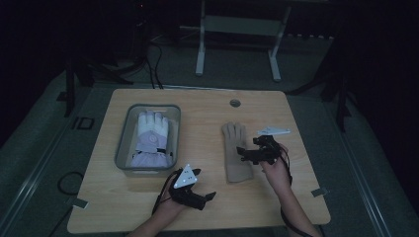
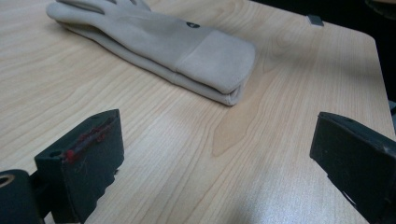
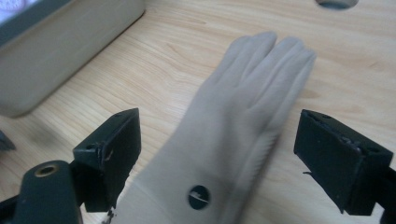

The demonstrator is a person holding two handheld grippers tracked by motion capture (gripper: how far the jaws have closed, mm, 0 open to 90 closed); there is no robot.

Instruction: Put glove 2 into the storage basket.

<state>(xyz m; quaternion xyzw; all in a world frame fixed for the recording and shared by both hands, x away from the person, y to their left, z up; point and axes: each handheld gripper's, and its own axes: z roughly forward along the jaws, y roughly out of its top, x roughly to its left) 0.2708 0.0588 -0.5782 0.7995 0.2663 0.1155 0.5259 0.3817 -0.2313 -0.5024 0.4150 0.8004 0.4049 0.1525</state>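
Lying flat beneath the right gripper's (image 3: 217, 154) spread, empty jaws, a beige glove (image 3: 233, 126) awaits binning; a white glove (image 1: 150, 138) already fills the grey bin (image 1: 123, 143). Left gripper (image 2: 217, 163) spread wide, holding nothing.

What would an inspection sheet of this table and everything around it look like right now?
Surface: wooden table, with a round hole near the far edge.
Job's things: beige glove lying flat on the wood; white and lilac glove inside a grey bin.
Clutter: tape tabs at the table's corners.
Grippers: left gripper, jaws open over bare wood; right gripper, jaws open, spread above the beige glove, not touching it.
Cables: black cable trailing from the left gripper.
Surroundings: dark room, white stand behind the table.
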